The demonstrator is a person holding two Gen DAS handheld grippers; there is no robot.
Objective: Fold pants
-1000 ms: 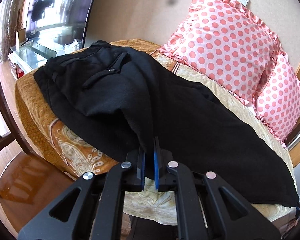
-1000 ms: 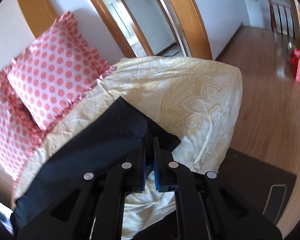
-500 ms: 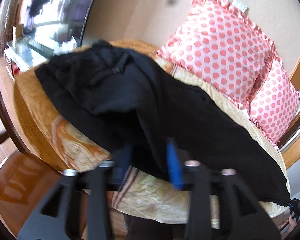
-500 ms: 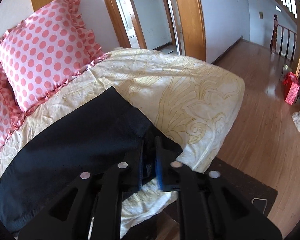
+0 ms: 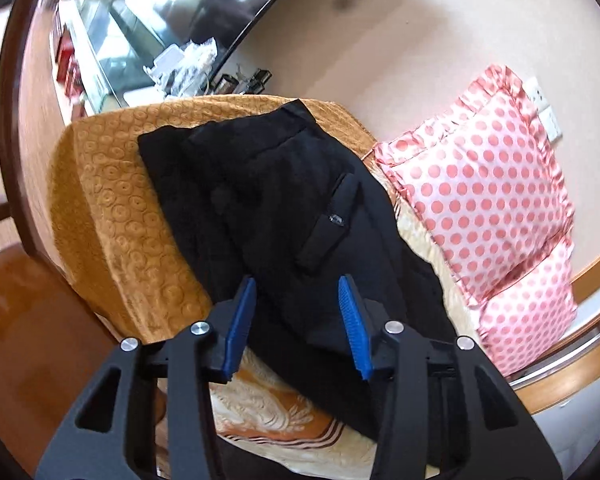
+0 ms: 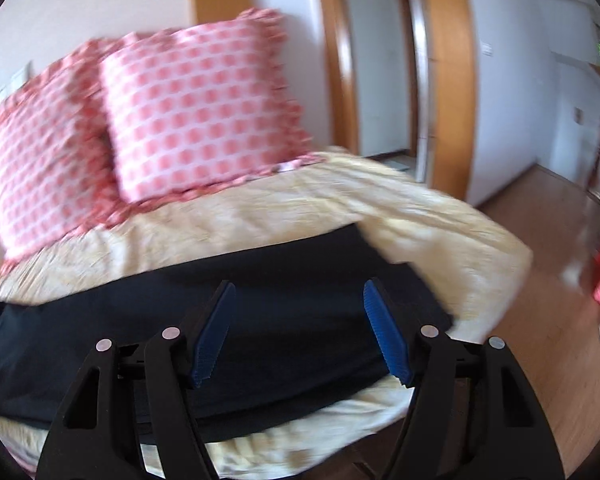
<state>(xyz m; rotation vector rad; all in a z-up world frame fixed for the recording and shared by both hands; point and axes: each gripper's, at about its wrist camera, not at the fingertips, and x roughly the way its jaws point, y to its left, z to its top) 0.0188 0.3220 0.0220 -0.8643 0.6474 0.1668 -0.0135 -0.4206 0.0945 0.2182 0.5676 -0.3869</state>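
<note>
A: Nearest us, the left gripper (image 5: 296, 316), jaws spread wide, nothing between the blue pads (image 5: 240, 320). Under and beyond it lie the pants (image 5: 284, 216).

B: And the right gripper (image 6: 300, 328)?

A: Same, jaws wide apart and empty, hovering over the leg end of the pants (image 6: 260, 320), though that view is blurred. Neither holds cloth.

B: Where do the pants sit?

A: Flat on the bed (image 5: 112, 208), lengthwise along its near side. The waist end lies on the orange cover by the corner, and a pocket flap (image 5: 328, 220) faces up. The hem end stops short of the far corner of the yellow sheet (image 6: 440, 220).

B: How far along, would you say?

A: One leg looks laid over the other, so the lengthwise fold seems done. I judge the crosswise fold, hem to waist, is left.

B: Room to work?

A: The near edge of the pants runs close to the bed's edge, and a strip may overhang. Beyond the pants there is bare sheet, then the two dotted pillows (image 6: 196, 112) against the wall. Open floor (image 6: 560, 340) lies past the hem-end corner.
</note>
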